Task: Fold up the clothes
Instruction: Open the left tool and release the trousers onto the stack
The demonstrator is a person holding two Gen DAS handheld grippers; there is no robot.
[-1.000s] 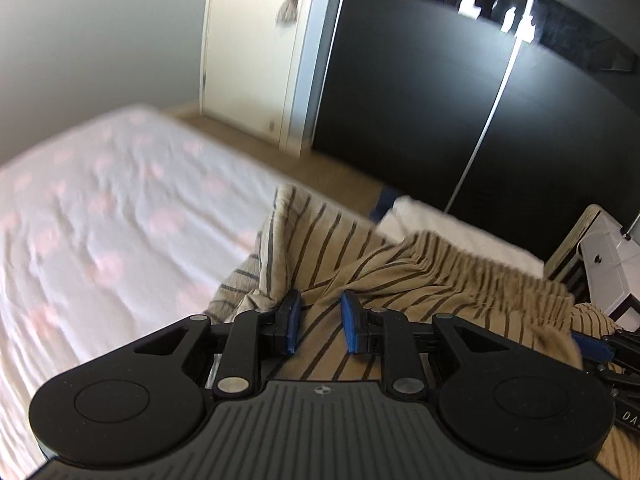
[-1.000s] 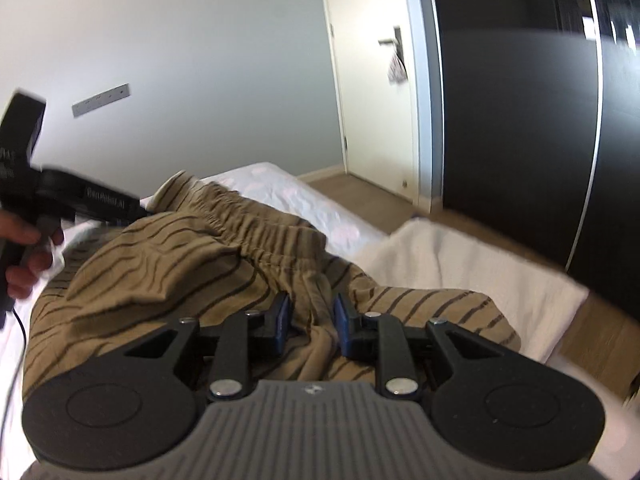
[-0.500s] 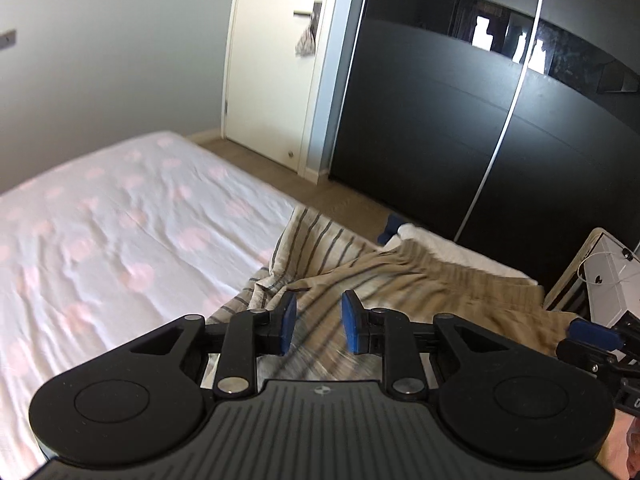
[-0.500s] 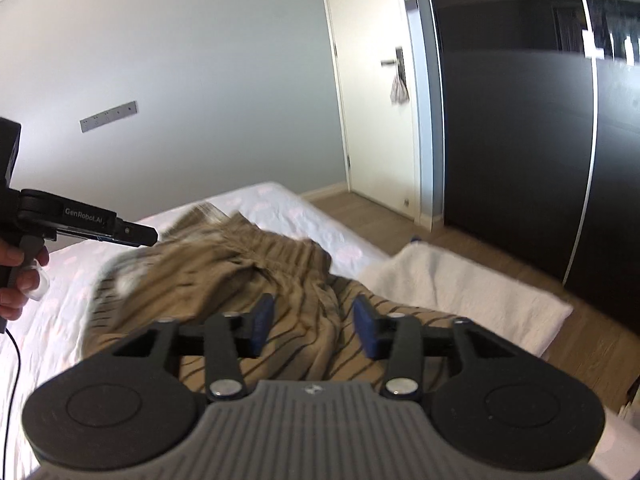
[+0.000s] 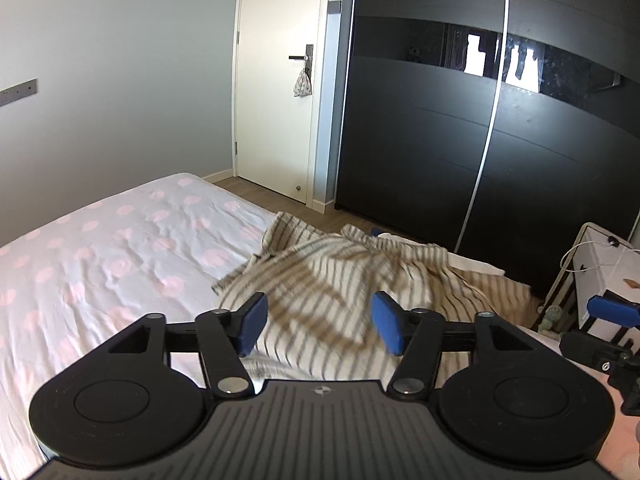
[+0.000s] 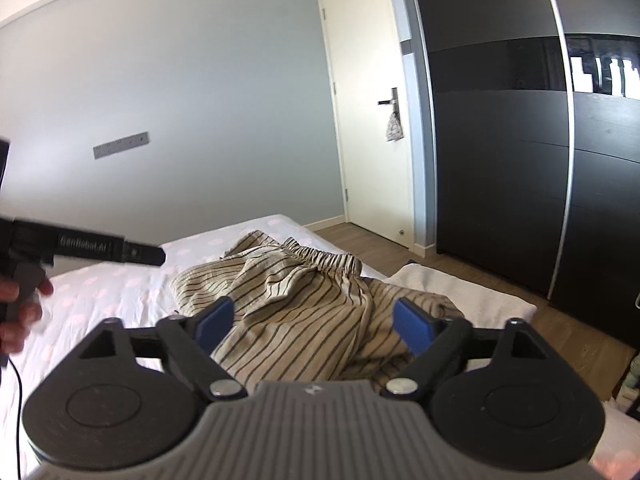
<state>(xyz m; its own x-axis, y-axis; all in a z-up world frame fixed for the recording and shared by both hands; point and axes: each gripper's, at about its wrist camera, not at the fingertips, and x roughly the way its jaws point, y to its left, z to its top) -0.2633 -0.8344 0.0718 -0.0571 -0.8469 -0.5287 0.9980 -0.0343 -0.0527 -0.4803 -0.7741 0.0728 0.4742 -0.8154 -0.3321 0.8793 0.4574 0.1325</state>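
Tan trousers with dark stripes [image 5: 344, 280] lie crumpled on the bed's near right part; their elastic waistband [image 6: 320, 258] faces the far side. My left gripper [image 5: 318, 326] is open and empty, raised above the cloth. My right gripper [image 6: 314, 322] is open and empty, also above the cloth. The left gripper shows at the left of the right wrist view [image 6: 100, 246], and the right gripper's blue fingertip at the right edge of the left wrist view [image 5: 612, 308].
The bed [image 5: 100, 248] has a white sheet with pink dots. A white folded towel [image 6: 460, 288] lies at the bed's right edge. A black sliding wardrobe [image 5: 480, 160], a cream door [image 5: 280, 100] and a white bedside unit [image 5: 600, 264] stand beyond.
Both grippers have let go of the striped trousers and opened wide. They have risen and drawn back, and the trousers have dropped onto the bed.
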